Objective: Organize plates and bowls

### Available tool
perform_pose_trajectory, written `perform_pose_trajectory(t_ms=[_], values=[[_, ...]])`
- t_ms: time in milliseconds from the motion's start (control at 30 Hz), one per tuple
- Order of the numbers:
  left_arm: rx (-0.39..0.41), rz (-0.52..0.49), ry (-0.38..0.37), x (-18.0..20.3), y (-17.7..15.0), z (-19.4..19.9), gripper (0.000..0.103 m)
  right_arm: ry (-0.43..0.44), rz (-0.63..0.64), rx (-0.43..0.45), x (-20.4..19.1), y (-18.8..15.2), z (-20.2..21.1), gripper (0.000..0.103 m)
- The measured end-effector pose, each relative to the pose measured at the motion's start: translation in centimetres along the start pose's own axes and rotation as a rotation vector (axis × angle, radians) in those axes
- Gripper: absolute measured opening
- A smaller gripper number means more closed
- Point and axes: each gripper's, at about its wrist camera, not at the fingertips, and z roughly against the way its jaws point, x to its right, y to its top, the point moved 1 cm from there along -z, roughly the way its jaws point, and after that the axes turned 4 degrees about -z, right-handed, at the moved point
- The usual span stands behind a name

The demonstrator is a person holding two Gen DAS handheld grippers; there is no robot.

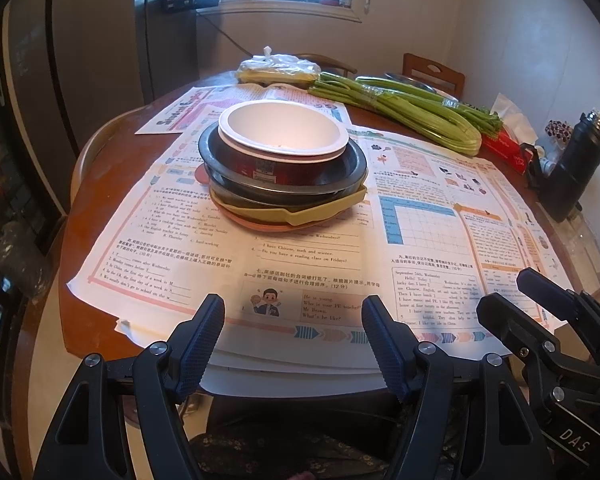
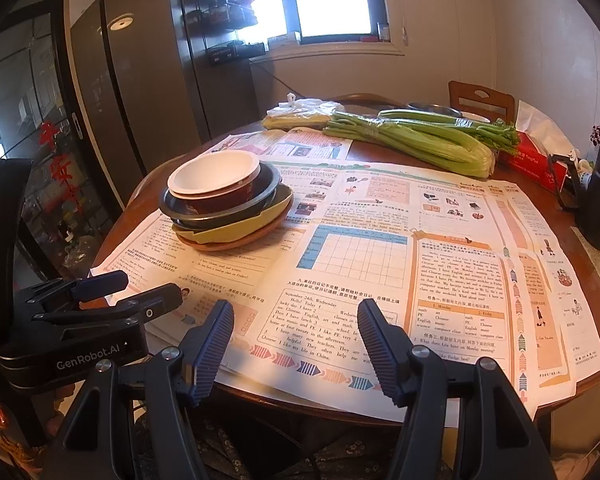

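Observation:
A stack of dishes stands on newspaper in the middle of a round wooden table (image 1: 84, 280). On top is a white-lined red bowl (image 1: 283, 130) (image 2: 214, 172), under it a dark bowl (image 1: 356, 168) (image 2: 220, 212), then a yellow dish (image 1: 324, 210) (image 2: 252, 226) and an orange plate (image 1: 260, 224) (image 2: 236, 244). My left gripper (image 1: 293, 308) hovers open at the table's near edge, well short of the stack, nothing between its fingers. My right gripper (image 2: 296, 312) is open too, over the newspaper to the right of the stack. Each gripper shows at the edge of the other's view.
Celery stalks (image 1: 412, 110) (image 2: 420, 140), a plastic bag (image 1: 278, 66) of food, a red tissue box (image 2: 540, 160) and a dark flask (image 1: 572, 168) sit at the table's far and right side. A wooden chair (image 1: 434, 72) stands behind. A dark fridge (image 2: 148, 80) is at the left.

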Motion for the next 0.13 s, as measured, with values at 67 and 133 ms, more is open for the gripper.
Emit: perform_pose_trajectory(t_ms=[67,133], values=[[0.011,0.003,-0.016,-0.5,0.4,-0.1,0.073,0.001,0.001,-0.001,0.1,0.0,0.0,0.064],[0.021,0.004,-0.02,-1.8,1.7,0.0,0.073,0.004,-0.003,0.002,0.5,0.3,-0.1,0.064]])
